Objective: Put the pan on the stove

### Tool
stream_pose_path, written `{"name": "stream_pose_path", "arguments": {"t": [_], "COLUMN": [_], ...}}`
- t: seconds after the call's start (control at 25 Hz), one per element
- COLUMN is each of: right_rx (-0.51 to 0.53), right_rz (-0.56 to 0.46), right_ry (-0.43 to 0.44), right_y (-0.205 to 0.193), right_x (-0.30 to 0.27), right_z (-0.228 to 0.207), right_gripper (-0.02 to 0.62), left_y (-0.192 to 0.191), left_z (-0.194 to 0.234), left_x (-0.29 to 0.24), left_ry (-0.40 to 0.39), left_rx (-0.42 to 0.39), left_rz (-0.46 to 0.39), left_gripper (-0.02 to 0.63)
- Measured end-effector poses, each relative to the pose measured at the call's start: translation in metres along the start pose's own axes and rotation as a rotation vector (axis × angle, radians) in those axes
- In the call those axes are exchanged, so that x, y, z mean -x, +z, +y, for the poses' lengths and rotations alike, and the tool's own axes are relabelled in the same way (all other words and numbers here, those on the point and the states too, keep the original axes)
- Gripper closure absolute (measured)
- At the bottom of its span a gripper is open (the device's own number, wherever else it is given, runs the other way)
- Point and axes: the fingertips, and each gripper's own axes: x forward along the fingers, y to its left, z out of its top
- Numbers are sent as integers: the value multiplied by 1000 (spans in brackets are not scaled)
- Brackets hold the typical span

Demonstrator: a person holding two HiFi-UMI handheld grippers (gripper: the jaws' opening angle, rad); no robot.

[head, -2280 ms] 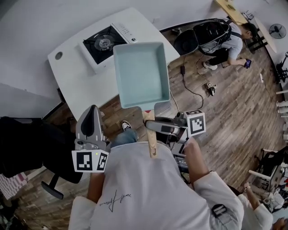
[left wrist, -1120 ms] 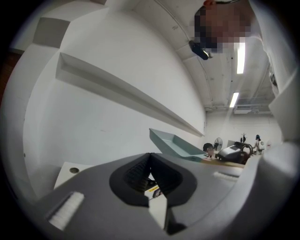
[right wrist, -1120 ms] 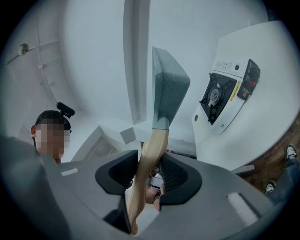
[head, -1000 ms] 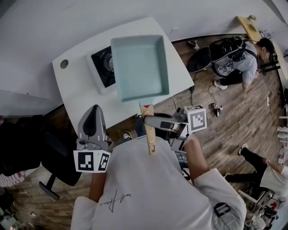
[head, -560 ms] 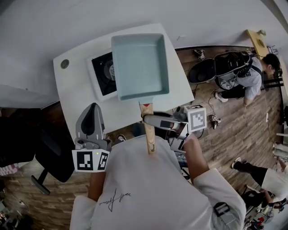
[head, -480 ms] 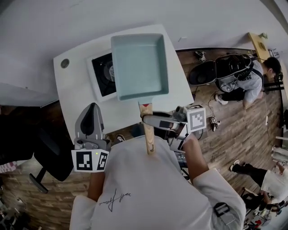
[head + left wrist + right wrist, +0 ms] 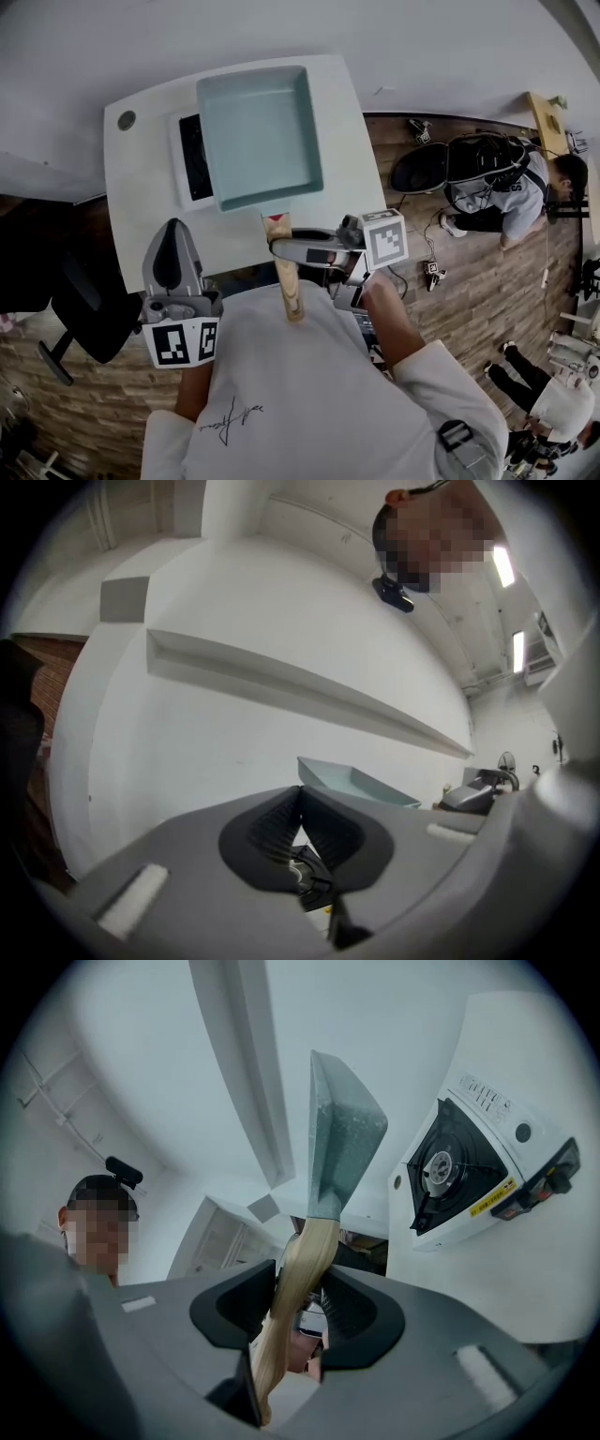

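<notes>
While the right gripper (image 7: 281,251) clamps the wooden handle (image 7: 289,292), the pan (image 7: 258,136) shows upper-centre in the head view, overlapping the stove (image 7: 187,157) on the white table (image 7: 349,173). The right gripper view shows pan and stove apart. Left gripper (image 7: 172,230), lower left — jaws together, empty.

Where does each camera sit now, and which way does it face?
Head view: on the person's head, facing down at the table, stove and pan; white shirt, left gripper and right gripper show.
Left gripper view: on the left gripper, looking along its shut, empty jaws toward the pan's edge; person's head above.
Right gripper view: on the right gripper, looking along jaws clamped on the wooden handle at pan and stove; person's head at left.
Shared: all three see the pan.
</notes>
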Motion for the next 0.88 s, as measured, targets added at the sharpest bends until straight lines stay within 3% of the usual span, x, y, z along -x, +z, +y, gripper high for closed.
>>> {"name": "stream_pose_path", "arguments": {"t": [0.4,0.88], "right_rx": [0,-49], "right_rz": [34,52], "right_ry": [31,2], "right_y": [1,-3], "right_x": [-1,-13], "right_z": [-11,-52], "right_gripper": [449,448], "left_y": [7,0], "left_z": [2,12], "left_x": [13,24], "left_ry": [91,98], "left_rx": [5,12], "left_rz": [-27,28], "left_gripper": [600,600]}}
